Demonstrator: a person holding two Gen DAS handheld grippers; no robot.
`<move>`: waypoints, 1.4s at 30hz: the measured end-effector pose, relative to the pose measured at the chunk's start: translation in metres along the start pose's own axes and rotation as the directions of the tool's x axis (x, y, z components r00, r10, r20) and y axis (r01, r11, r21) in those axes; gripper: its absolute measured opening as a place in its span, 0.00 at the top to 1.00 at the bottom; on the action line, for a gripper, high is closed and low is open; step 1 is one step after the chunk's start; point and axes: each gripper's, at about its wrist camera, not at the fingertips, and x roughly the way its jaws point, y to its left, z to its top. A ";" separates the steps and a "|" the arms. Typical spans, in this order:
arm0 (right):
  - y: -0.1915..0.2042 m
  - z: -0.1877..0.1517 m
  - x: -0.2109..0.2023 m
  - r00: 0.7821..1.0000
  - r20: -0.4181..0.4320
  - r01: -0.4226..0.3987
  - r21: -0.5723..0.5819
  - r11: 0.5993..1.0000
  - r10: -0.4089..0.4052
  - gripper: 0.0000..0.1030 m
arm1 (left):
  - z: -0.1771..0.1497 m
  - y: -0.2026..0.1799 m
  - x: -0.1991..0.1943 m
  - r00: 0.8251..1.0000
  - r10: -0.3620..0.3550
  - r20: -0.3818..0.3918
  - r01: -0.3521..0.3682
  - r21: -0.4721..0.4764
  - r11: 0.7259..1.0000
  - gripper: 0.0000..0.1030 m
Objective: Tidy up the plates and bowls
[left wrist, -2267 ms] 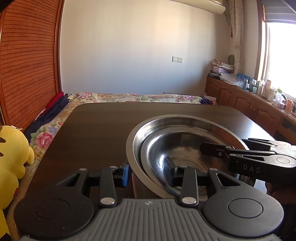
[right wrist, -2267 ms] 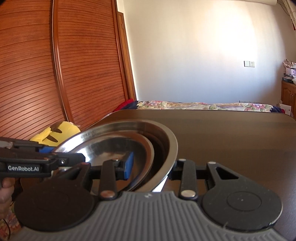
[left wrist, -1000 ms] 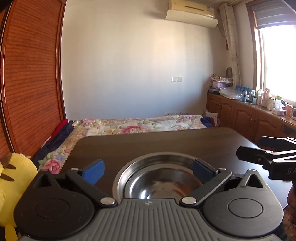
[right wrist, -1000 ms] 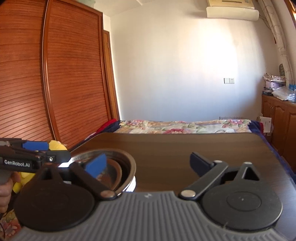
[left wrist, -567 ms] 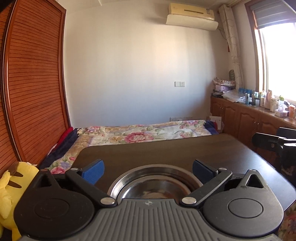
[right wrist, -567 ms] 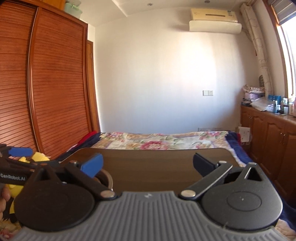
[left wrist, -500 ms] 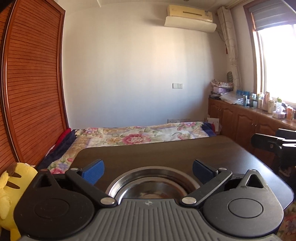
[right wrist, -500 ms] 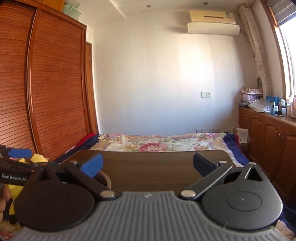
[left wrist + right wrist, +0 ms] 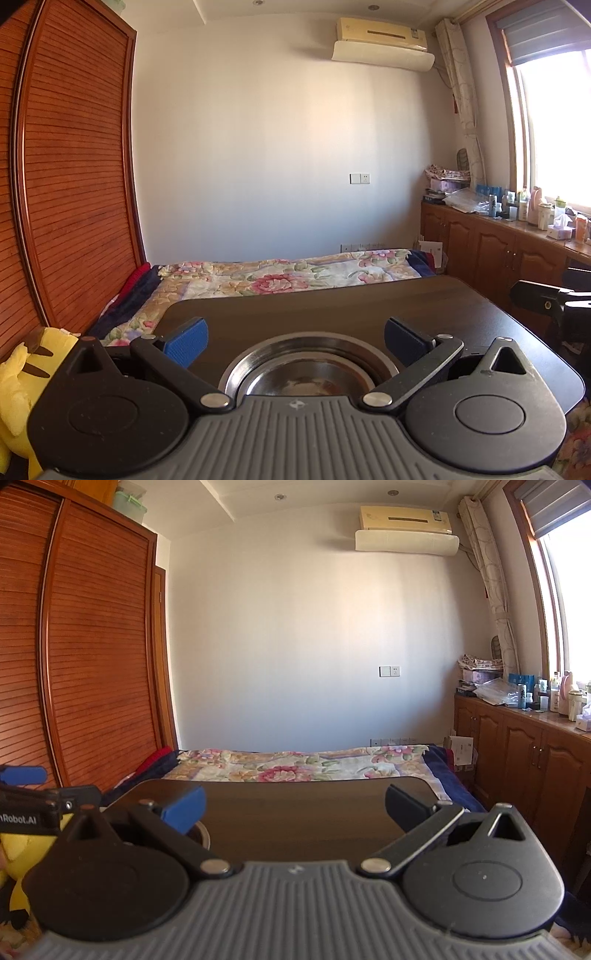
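Your left gripper (image 9: 295, 341) has its jaws spread wide, with nothing between them; the blue pad sits at lower left of the left wrist view and the dark one at lower right. Between and just below those fingers, at the bottom centre of the frame, lies the stack of steel bowls (image 9: 310, 373): a smaller bowl nested inside a larger one, resting on the dark table (image 9: 332, 306), partly hidden by the gripper body. Your fingers are clear of the rim and touch nothing.

Your right gripper (image 9: 295, 808) is likewise released, jaws wide apart and empty. In the right wrist view, only a sliver of the bowls' rim (image 9: 202, 836) shows at lower left, behind the blue pad. The left gripper's side (image 9: 40, 805) pokes in at the left edge of that frame, while the right one's dark body (image 9: 554, 306) shows at the right edge of the left wrist view.

Beyond the table's far edge lies a bed with a floral quilt (image 9: 288, 275). A yellow plush toy (image 9: 14, 384) sits at lower left, a slatted wooden wardrobe (image 9: 70, 206) fills the left side, and an air conditioner (image 9: 382, 44) hangs at upper right.
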 end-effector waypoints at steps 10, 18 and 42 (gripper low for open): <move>-0.002 -0.007 -0.002 1.000 -0.011 0.014 0.003 1.000 -0.014 0.00 | -0.013 0.000 -0.002 1.000 0.024 -0.001 -0.024 0.017 1.000 0.00; -0.002 -0.016 -0.001 1.000 -0.013 0.025 -0.001 1.000 -0.025 0.00 | -0.029 0.006 0.007 0.999 0.032 -0.027 -0.032 0.011 0.999 0.00; -0.004 -0.023 0.003 0.998 -0.041 0.042 -0.003 0.999 -0.043 0.00 | -0.037 0.010 0.010 0.998 0.038 -0.047 -0.038 -0.001 0.999 0.00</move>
